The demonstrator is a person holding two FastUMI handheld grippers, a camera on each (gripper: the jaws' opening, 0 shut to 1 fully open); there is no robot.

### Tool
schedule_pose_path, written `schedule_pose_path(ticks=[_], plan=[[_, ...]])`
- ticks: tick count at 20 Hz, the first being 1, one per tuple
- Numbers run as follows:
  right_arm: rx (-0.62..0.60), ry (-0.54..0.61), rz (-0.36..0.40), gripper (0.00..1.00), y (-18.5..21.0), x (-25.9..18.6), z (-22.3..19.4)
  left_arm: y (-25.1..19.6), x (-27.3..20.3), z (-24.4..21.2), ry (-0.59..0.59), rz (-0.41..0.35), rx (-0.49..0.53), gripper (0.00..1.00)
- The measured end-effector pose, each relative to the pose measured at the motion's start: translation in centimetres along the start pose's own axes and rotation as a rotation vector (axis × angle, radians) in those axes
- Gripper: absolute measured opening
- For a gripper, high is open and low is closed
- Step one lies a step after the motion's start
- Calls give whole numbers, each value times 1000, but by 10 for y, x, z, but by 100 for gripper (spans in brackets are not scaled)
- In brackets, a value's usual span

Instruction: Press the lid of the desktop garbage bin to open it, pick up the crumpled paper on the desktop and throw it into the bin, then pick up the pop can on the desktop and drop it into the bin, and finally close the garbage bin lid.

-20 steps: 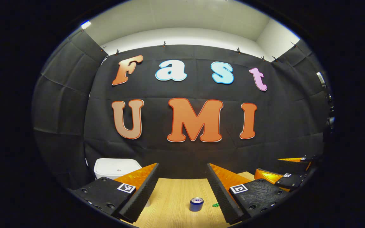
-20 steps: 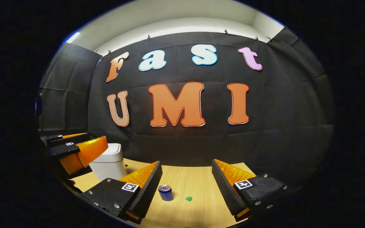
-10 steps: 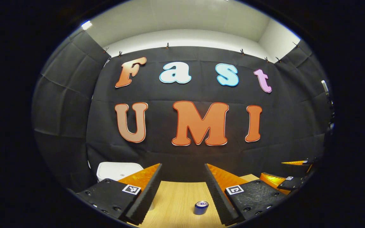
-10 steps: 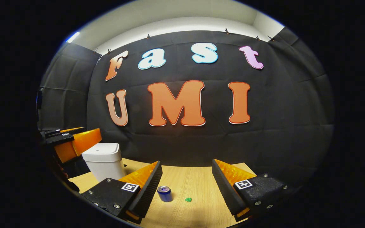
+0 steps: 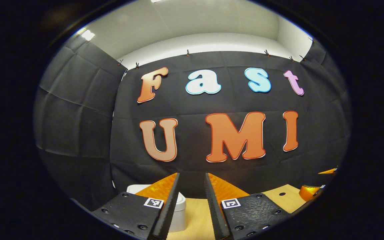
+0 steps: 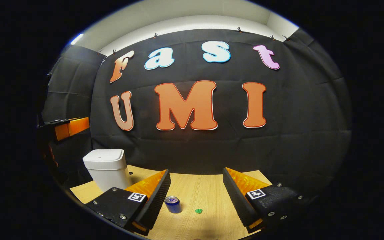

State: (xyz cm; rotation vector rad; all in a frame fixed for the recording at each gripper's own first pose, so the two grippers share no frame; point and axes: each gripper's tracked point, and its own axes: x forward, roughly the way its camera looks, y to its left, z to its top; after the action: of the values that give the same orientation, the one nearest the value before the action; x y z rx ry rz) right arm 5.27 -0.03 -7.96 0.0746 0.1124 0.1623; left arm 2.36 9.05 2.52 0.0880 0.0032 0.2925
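Observation:
The white bin [image 6: 107, 168] stands at the table's back left with its lid down. A blue pop can [image 6: 172, 204] stands upright on the wood, and a small green crumpled paper [image 6: 198, 210] lies just right of it. My right gripper [image 6: 196, 172] hovers open above and in front of both, holding nothing. In the right gripper view my left gripper [image 6: 68, 126] hangs at the far left, higher than the bin's lid. In its own view the left gripper [image 5: 192, 175] has narrowed jaws with an empty gap, and the bin [image 5: 181, 205] sits partly hidden behind its left finger.
The light wooden table [image 6: 208, 186] runs back to the black cloth wall. A small round hole [image 5: 282, 193] marks the tabletop near its far right. The right gripper's fingertip [image 5: 308, 192] peeks in at the left gripper view's right edge.
My left gripper has risen and swung left toward the bin, and its fingers have drawn much closer together. The can has slipped out of its view. The right gripper has hardly moved.

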Motion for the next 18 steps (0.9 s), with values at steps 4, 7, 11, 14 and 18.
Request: schedule_pose_path(ticks=[4, 7, 11, 14, 18], plan=[[9, 11, 11, 94, 3, 5, -4, 28, 21, 1, 25, 42, 26, 25], [15, 18, 18, 94, 3, 9, -8, 48, 40, -11, 69, 71, 26, 5], [22, 33, 11, 94, -2, 13, -13, 75, 68, -34, 181, 58, -46, 0], [19, 44, 5, 94, -7, 15, -17, 97, 90, -61, 312, 43, -118, 0], [23, 58, -2, 94, -13, 16, -22, 113, 117, -95, 544, 23, -238, 0]])
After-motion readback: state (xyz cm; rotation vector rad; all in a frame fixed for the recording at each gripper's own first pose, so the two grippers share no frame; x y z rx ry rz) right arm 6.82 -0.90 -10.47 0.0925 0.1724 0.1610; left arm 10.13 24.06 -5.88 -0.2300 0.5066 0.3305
